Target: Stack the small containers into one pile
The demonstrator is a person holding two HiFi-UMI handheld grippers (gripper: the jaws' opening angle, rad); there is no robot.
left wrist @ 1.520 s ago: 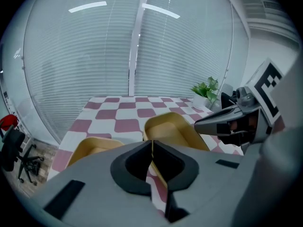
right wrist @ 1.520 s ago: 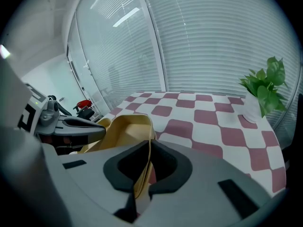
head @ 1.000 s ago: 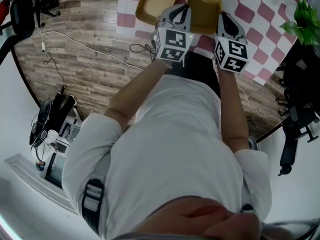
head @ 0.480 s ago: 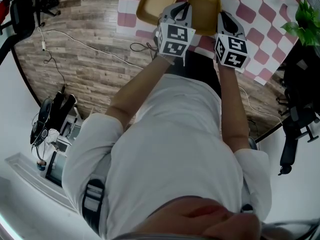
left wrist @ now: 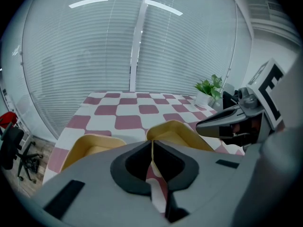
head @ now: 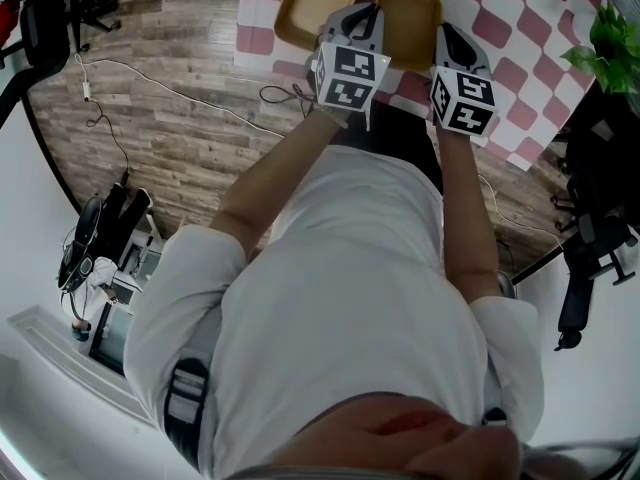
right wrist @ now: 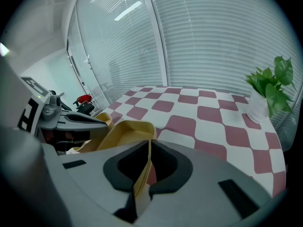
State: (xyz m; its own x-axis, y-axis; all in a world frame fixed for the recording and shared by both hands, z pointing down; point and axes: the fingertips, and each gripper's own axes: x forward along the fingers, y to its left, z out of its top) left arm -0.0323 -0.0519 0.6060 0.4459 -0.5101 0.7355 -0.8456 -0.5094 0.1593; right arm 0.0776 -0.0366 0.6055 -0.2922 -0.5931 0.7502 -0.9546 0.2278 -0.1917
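Observation:
Two shallow yellow containers sit on the red-and-white checked table [head: 520,28]. The left container [head: 315,3] stands free. The right container [head: 412,10] is gripped from both sides. My left gripper [head: 360,18] is shut on its left rim, which shows as a thin yellow edge between the jaws in the left gripper view [left wrist: 152,148]. My right gripper [head: 447,36] is shut on its right rim [right wrist: 147,150]. In the left gripper view the held container [left wrist: 182,131] lies just right of the free container [left wrist: 90,145].
A potted plant [right wrist: 270,86] stands at the table's far right corner. The table's near edge is under my grippers, with wood floor and cables [head: 150,78] to the left. Office chairs [head: 590,258] stand at the right.
Both grippers and the held container have edged slightly further onto the table. The grips are unchanged.

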